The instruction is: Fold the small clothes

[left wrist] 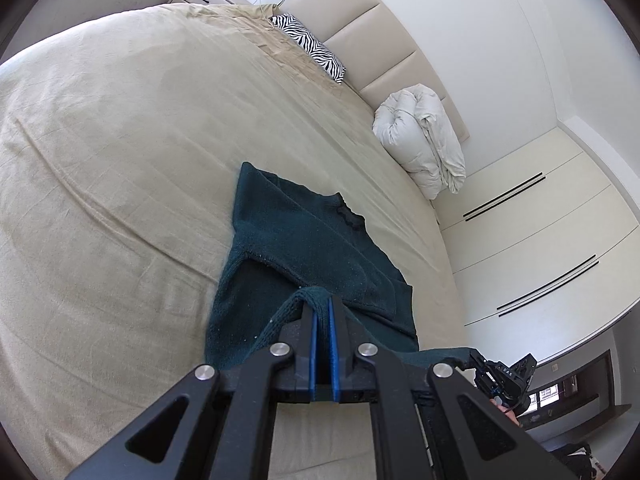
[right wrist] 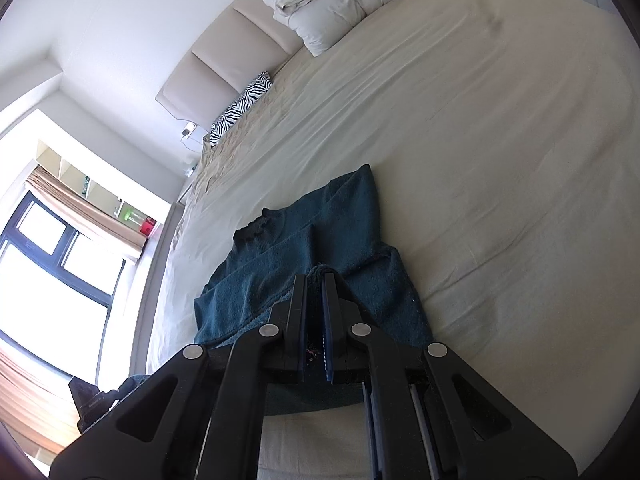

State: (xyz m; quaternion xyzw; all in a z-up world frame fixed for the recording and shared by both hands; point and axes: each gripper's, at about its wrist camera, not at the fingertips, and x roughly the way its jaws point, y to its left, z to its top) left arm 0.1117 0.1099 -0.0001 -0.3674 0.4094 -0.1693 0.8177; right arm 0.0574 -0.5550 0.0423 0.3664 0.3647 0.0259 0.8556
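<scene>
A dark teal knitted sweater (left wrist: 304,248) lies on the beige-sheeted bed (left wrist: 100,160), well short of the zebra-striped pillow (left wrist: 308,46) by the headboard. The left gripper (left wrist: 320,308) and the right gripper (right wrist: 315,280) each pinch its near hem, jaws closed on the knit. The sleeves look folded in already; the bottom-to-collar fold seems underway, judging by the lifted hem. No legible writing shows.

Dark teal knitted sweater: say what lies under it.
Under the dark teal knitted sweater lies the beige bedsheet; the covered sheet is hidden. Both grippers pinch its hem.
</scene>
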